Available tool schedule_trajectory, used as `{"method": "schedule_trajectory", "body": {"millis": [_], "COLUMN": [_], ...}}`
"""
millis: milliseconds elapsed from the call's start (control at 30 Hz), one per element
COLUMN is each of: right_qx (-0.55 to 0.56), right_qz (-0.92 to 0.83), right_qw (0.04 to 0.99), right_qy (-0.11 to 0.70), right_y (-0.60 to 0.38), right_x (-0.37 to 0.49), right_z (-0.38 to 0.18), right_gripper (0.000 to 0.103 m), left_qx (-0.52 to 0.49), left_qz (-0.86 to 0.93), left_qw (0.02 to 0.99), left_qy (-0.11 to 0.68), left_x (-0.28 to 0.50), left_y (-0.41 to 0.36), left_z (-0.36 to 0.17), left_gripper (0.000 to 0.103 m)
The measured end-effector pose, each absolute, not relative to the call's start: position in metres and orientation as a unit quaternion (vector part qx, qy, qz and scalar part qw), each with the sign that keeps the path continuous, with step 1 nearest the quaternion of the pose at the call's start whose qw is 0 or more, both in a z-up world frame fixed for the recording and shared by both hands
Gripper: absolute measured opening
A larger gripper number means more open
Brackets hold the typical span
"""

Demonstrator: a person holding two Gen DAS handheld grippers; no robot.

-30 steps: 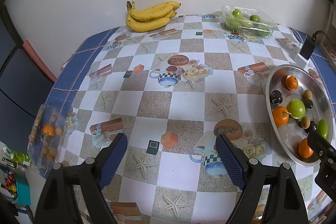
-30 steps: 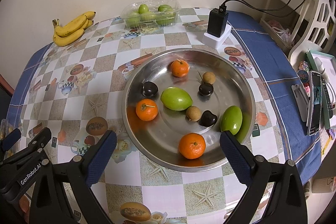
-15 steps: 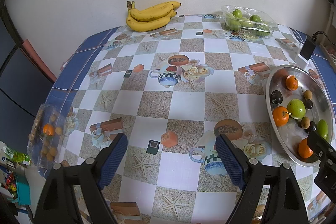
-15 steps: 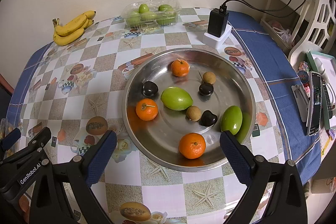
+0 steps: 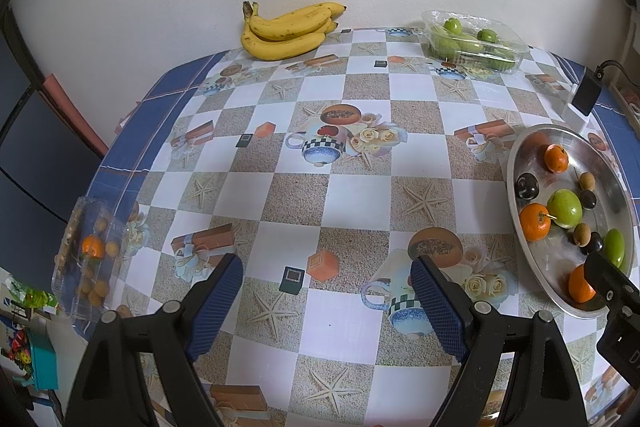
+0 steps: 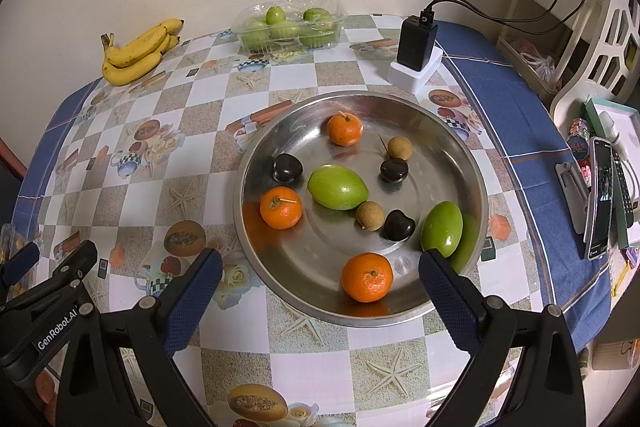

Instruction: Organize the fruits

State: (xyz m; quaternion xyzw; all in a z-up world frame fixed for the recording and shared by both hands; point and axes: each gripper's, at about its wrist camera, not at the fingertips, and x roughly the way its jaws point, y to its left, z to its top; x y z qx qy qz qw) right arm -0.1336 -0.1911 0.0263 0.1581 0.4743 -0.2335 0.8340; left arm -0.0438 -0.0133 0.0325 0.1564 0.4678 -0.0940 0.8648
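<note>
This looks like a lived-in home, likely a dining corner. The counter [image 6: 304,359] wears a plastic tablecloth printed with teacups, roses and starfish, and is pushed against a plain painted wall. Beside the steel tray [image 6: 256,243] of fruit sits a charger [image 6: 416,45] on a white block, its cable running off to a white shelf unit. Right of the tray, past the counter's edge, lie a phone [image 6: 600,199] and household clutter.

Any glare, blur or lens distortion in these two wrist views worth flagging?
Left wrist: sharp, strong fisheye bending of the table, dark corner vignette. Right wrist: sharp too, warmer cast; the steel tray mirrors its fruit and carries soft highlights, nothing blown out.
</note>
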Motion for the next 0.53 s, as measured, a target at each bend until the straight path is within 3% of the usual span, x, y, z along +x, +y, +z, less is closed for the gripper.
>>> {"method": "schedule_trajectory", "body": {"millis": [533], "right_qx": [0.158], "right_qz": [-0.234], "right_qw": [0.834], "right_qy": [0.475], "right_y": [-0.1903], "right_x": [-0.1329], "right_z": [0.0262], "right_gripper": [0.099], "left_qx": [0.149], "left_qz": [-0.093], "left_qw": [0.867], "left_qy": [0.466], "left_x": [-0.0439], "left_y": [-0.0103], "left_z": [0.0323], "left_gripper": [0.088]}}
